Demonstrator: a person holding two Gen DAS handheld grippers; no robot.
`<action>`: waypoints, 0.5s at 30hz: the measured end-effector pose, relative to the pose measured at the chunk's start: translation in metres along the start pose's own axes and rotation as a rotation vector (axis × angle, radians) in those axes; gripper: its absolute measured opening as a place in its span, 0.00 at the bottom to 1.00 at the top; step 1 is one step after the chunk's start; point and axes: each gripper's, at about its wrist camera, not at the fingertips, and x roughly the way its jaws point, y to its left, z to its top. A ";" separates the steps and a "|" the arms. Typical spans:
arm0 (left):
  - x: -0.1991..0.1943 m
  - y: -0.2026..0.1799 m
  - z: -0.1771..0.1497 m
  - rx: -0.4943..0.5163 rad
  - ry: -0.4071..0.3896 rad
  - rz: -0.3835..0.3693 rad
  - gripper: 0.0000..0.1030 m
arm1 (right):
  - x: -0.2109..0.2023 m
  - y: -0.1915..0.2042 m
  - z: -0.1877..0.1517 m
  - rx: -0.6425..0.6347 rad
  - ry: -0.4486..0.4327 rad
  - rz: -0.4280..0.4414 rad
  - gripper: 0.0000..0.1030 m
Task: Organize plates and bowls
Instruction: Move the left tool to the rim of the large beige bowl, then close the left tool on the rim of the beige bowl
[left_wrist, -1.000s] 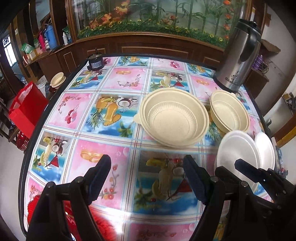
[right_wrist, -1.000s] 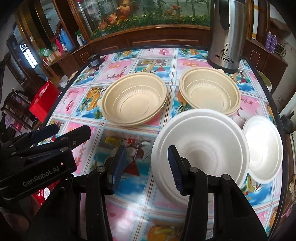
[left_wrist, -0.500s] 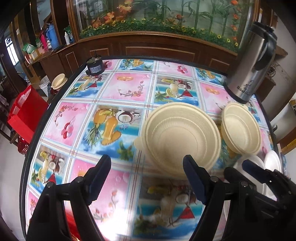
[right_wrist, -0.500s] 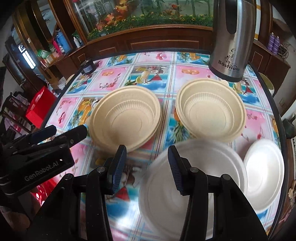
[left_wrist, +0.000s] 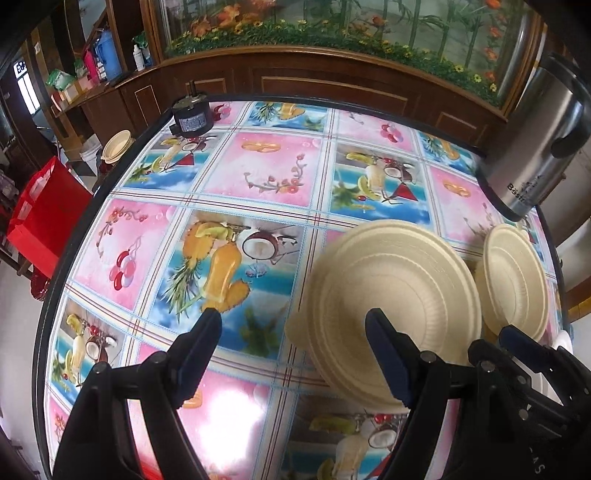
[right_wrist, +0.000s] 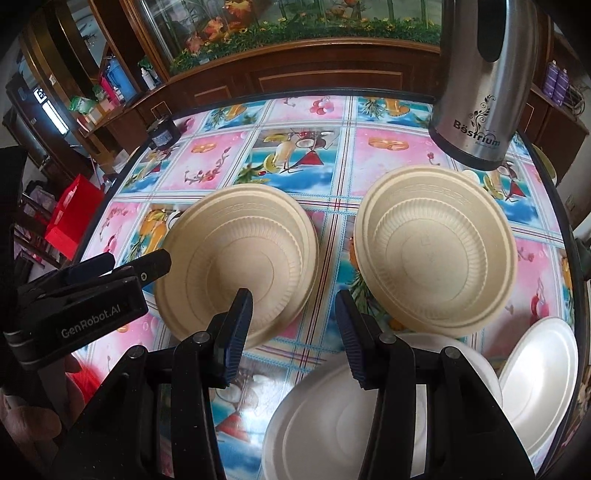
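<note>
Table: round table (right_wrist: 388, 107) under a fruit-print cover, black rim.
Beige bowls: left beige bowl (right_wrist: 240, 258) and right beige bowl (right_wrist: 436, 254) side by side at mid-table, apart; the right one just before the steel kettle (right_wrist: 484, 74).
White plates: large white plate (right_wrist: 332, 424) at the near edge — small white plate (right_wrist: 539, 376) beside it on the right.
Left gripper (left_wrist: 293, 332): jaws wide apart, empty, above the left bowl's near rim.
Right gripper (right_wrist: 293, 314): jaws partly apart, nothing between — over the gap between the bowls.

Dark wooden cabinets (left_wrist: 332, 85) topped by a planted aquarium (left_wrist: 332, 22).
</note>
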 end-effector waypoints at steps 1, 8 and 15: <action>0.002 0.000 0.001 0.000 0.001 0.004 0.78 | 0.001 0.000 0.001 0.002 0.000 0.003 0.45; 0.013 0.001 0.007 0.001 0.016 0.000 0.78 | 0.010 -0.003 0.005 0.007 0.016 0.004 0.45; 0.024 0.002 0.017 -0.008 0.042 -0.026 0.78 | 0.017 -0.008 0.007 0.024 0.038 0.010 0.45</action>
